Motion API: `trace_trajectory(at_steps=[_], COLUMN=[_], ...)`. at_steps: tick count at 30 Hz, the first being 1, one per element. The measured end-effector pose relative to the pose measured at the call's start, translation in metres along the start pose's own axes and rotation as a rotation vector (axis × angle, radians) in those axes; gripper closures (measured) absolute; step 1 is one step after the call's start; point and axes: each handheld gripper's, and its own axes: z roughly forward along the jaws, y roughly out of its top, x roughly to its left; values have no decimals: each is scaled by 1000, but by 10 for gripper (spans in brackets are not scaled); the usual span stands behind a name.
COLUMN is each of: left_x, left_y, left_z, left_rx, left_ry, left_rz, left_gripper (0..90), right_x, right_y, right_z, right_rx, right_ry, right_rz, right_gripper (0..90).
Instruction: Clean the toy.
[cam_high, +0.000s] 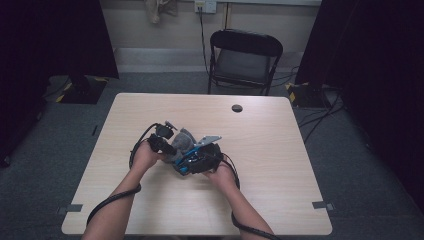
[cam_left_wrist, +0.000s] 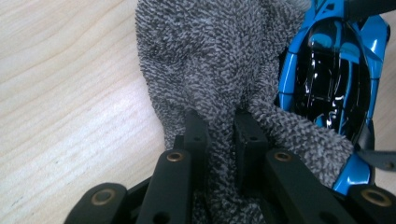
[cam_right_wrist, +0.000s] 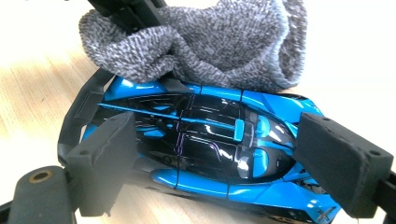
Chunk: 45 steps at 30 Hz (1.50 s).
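**A:** Dark curtains hang on both sides of the room, a folding chair (cam_high: 243, 59) stands at the top centre of the high view, and the pale wooden desk (cam_high: 270, 165) carries nothing but the work at its middle. What do you see there?

**B:** A blue and black toy car (cam_right_wrist: 205, 149) lying on the desk, with a grey terry cloth (cam_left_wrist: 219, 60) bunched against it. In the high view both sit just left of centre, between the two hands.

**A:** And the left gripper (cam_left_wrist: 219, 119)?

**B:** Its fingers are nearly closed, pinching a fold of the cloth at the lower centre of the left gripper view. The car shows at the right edge of that frame, touching the cloth.

**A:** The right gripper (cam_right_wrist: 224, 158)?

**B:** Its fingers (cam_right_wrist: 105, 158) stand wide, one at each end of the car, front and tail. They look to be pressing on it, though I can't confirm the contact on the far side.

**A:** What could go wrong?

**B:** I'd judge the car's glossy shell is the risk. If the cloth is rubbed hard across it, the car may twist or slide out lengthwise from the right grip. The pinched fold is also thin, so a tug could pull the cloth free, or snag it on the tail wing.
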Motion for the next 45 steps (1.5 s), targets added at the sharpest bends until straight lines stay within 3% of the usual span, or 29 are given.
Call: trace_trajectory(at_steps=[6,32,45], left_x=[4,8,8], left_y=[-9,-58,-68], left_z=[-5,-29,-57], left_rx=[24,-9,-55], left_ry=[13,15,39], left_rz=[5,-4,5], left_gripper=[780,778,778], right_x=[0,0,0], right_y=[0,1,-3], right_z=[0,0,0], right_rx=[1,6,-28], right_ry=[-1,-5,-2], right_rz=[0,2,6], right_gripper=[133,133,132])
